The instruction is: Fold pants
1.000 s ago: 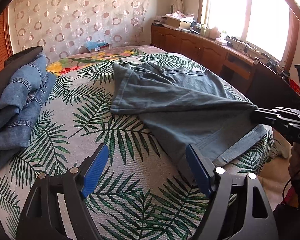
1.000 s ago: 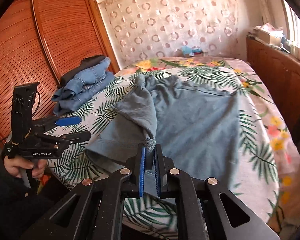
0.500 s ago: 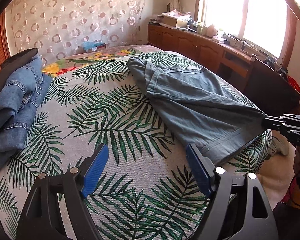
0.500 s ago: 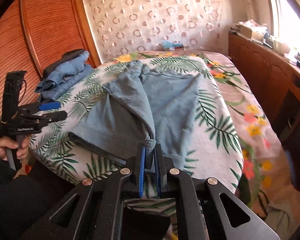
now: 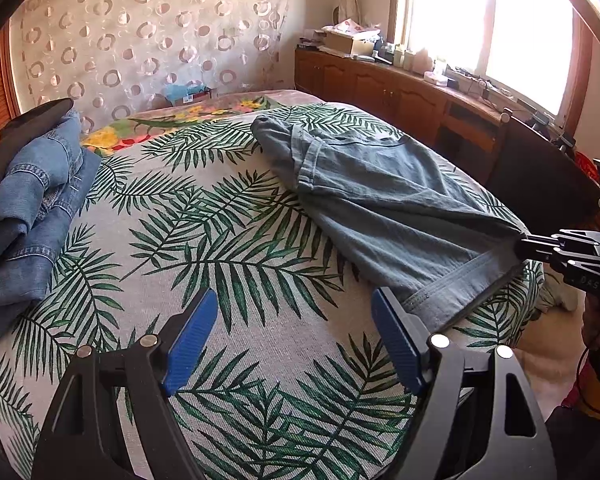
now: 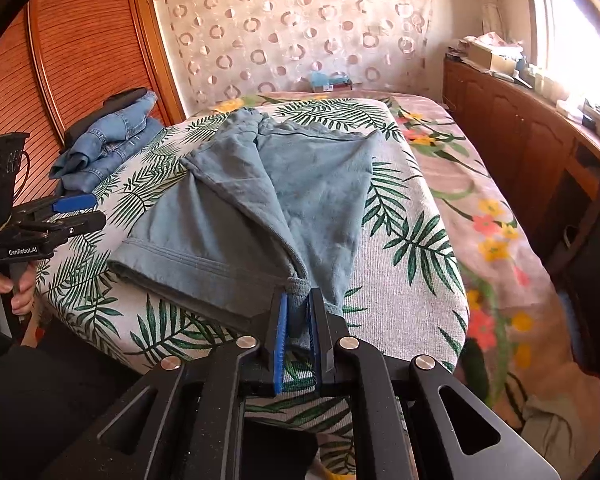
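The right gripper (image 6: pixel 298 332) is clamped on a hem corner of the grey-blue pants (image 6: pixel 284 196) at the near edge of the bed (image 6: pixel 428 280), where they lie across the leaf-print cover. The left gripper (image 5: pixel 294 342) hangs released over bare cover near the same edge, nothing between its 2 fingers. Folded denim (image 5: pixel 32 208) sits at the bed's far left edge.

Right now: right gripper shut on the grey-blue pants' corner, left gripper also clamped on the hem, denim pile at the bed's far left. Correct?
One error: the left gripper is open and holds nothing, as the left wrist view shows. The right gripper is shut on the pants corner, and the denim pile lies at the bed's far left.
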Demonstrator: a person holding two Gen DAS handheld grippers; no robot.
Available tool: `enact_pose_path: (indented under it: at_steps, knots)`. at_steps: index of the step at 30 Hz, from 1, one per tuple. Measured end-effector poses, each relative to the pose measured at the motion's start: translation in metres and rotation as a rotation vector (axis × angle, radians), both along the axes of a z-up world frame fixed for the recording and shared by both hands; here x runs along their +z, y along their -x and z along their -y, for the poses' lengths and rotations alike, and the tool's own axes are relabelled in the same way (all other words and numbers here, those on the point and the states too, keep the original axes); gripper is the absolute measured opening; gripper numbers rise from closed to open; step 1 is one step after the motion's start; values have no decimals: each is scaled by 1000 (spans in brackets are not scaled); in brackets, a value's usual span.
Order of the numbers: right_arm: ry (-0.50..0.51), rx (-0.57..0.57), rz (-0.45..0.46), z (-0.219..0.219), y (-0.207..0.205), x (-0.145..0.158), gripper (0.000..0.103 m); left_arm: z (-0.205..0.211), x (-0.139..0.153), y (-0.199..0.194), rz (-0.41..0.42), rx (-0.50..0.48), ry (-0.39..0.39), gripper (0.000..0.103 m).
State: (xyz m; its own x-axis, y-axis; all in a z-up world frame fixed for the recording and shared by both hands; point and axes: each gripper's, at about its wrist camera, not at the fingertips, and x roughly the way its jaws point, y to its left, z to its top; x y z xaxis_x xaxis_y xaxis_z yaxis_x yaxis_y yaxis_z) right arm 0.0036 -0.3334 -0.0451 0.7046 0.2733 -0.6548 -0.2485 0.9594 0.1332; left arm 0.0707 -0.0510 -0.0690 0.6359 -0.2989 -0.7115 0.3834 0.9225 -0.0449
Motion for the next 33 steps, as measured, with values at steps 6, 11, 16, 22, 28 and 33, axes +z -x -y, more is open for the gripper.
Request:
enact_pose_path:
  at_steps: [6, 11, 16, 22, 28, 33]
  knots:
    - [19, -10, 22, 3, -2, 3, 15, -3, 2, -2, 7, 19, 6, 80]
    - [24, -14, 47, 4, -6, 10, 16, -7, 2, -3, 8, 31, 12, 80]
    - [8, -6, 82, -5, -20, 18, 33, -10, 2, -5, 11, 41, 13, 80]
    - [8, 48, 101, -29, -47, 16, 35, -11, 4, -12, 25, 36, -5, 80]
    - [9, 128, 96, -55, -83, 12, 35, -16, 7, -19, 36, 43, -6, 80]
    - [41, 190, 79, -79, -112, 11, 34, -24, 8, -20, 38, 63, -1, 80]
